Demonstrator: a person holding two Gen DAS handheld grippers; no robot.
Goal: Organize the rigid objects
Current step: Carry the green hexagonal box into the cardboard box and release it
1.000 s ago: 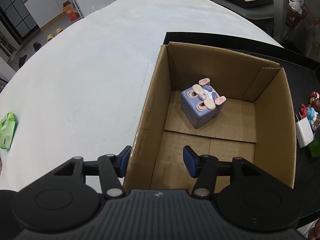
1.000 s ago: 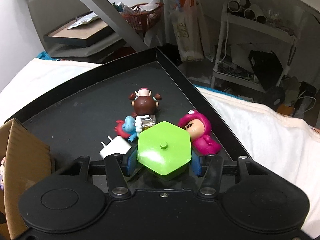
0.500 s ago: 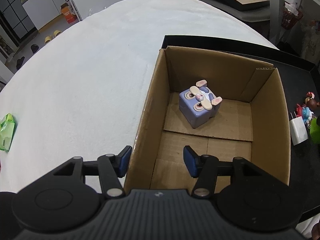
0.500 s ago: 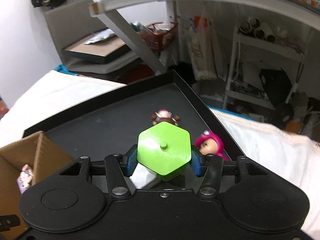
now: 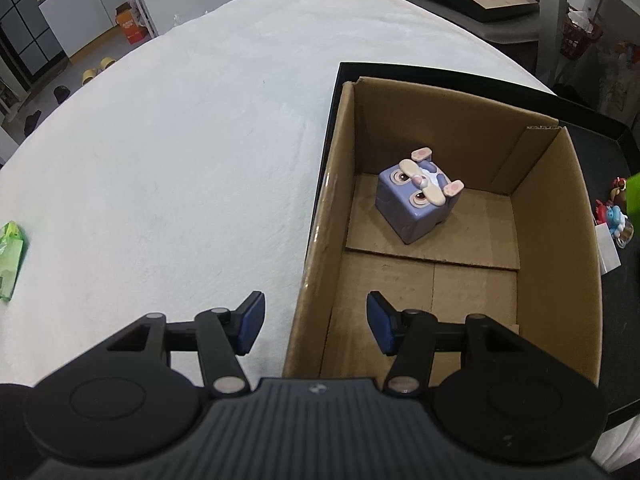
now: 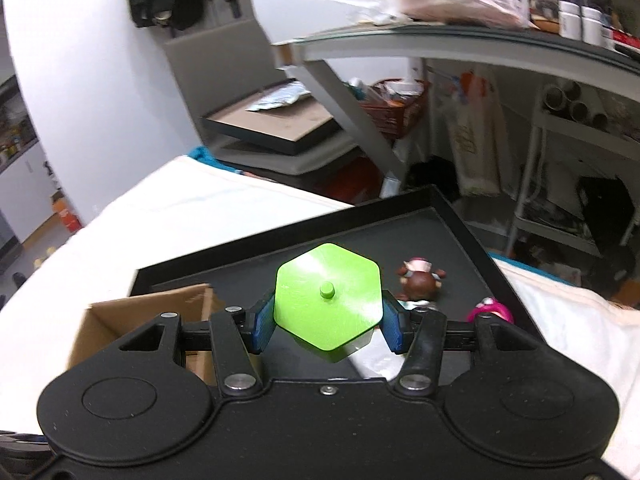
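My right gripper point(image 6: 327, 326) is shut on a green hexagonal container point(image 6: 328, 300), held in the air above the black tray point(image 6: 460, 232). The green container point(image 5: 633, 196) also shows at the right edge of the left wrist view. An open cardboard box point(image 5: 560, 184) stands on the tray; inside lies a purple cube toy with a bunny face point(image 5: 416, 200). My left gripper point(image 5: 316, 322) is open and straddles the box's near left wall, one finger outside and one inside. The box corner point(image 6: 160, 308) appears left of the green container.
On the tray to the right of the box are a brown-haired figurine point(image 6: 420, 280), a pink figurine point(image 6: 492, 314), a blue and red figurine point(image 5: 612, 216) and a white charger point(image 5: 606, 248). A green packet point(image 5: 10, 256) lies at the white table's left edge. Shelves and clutter stand behind.
My right gripper has lifted the green container off the tray and swung left toward the box. The left gripper has risen slightly, staying open over the box wall.
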